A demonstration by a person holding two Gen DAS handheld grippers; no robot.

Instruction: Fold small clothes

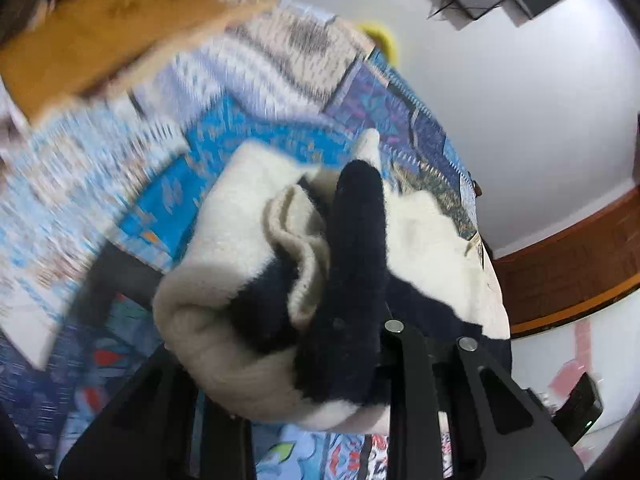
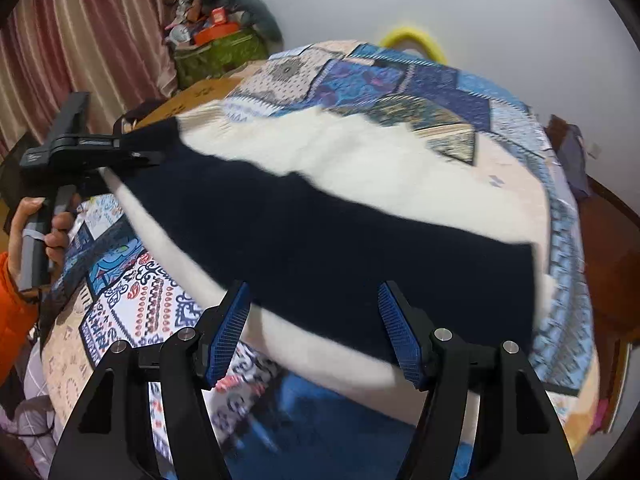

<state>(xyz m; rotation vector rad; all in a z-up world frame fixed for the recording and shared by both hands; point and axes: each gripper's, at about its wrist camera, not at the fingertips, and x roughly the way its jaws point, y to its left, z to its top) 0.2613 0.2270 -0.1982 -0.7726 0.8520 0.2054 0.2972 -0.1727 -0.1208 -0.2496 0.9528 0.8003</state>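
A fuzzy white and navy garment (image 2: 340, 216) lies spread across the patchwork bedspread (image 2: 360, 80). My left gripper (image 1: 320, 344) is shut on a bunched white and navy edge of the garment (image 1: 248, 280) and lifts it off the bed; the cloth hides its fingertips. In the right wrist view the left gripper (image 2: 136, 152) shows at the far left, clamped on the garment's corner. My right gripper (image 2: 314, 332) is open, its blue pads (image 2: 228, 332) just above the garment's near edge, holding nothing.
A yellow ring (image 2: 416, 40) lies at the bed's far edge. A green bag heaped with clutter (image 2: 216, 40) stands by pink curtains (image 2: 80, 40). An orange-brown wooden surface (image 1: 88, 40) borders the bed. A wooden headboard (image 1: 568, 264) runs along the white wall.
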